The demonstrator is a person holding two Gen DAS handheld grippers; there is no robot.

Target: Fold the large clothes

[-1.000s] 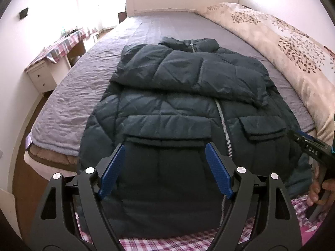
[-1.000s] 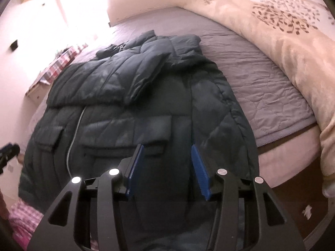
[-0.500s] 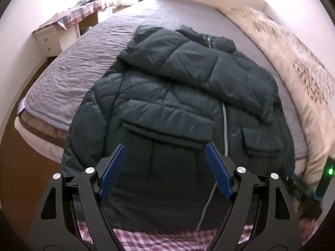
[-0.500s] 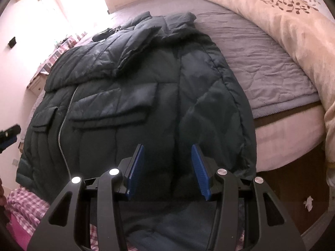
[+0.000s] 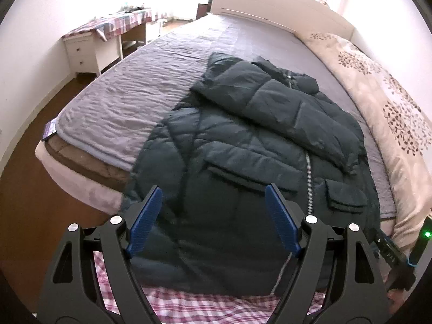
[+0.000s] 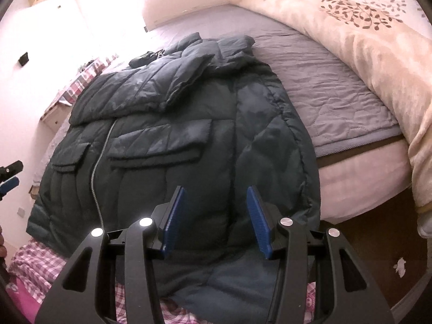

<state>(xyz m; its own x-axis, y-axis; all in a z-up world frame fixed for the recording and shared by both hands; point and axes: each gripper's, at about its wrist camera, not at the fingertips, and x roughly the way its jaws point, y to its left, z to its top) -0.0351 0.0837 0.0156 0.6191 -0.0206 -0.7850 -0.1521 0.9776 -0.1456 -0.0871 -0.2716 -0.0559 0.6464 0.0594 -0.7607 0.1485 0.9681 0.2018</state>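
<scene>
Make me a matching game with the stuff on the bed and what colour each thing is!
Things:
1. puffy jacket
2. bed cover
3. blanket with the leaf print
4. gripper pads

Colours:
A. blue
B. cream
C. dark green
D. grey-purple

Pairs: 1-C, 2-D, 3-B, 4-A
</scene>
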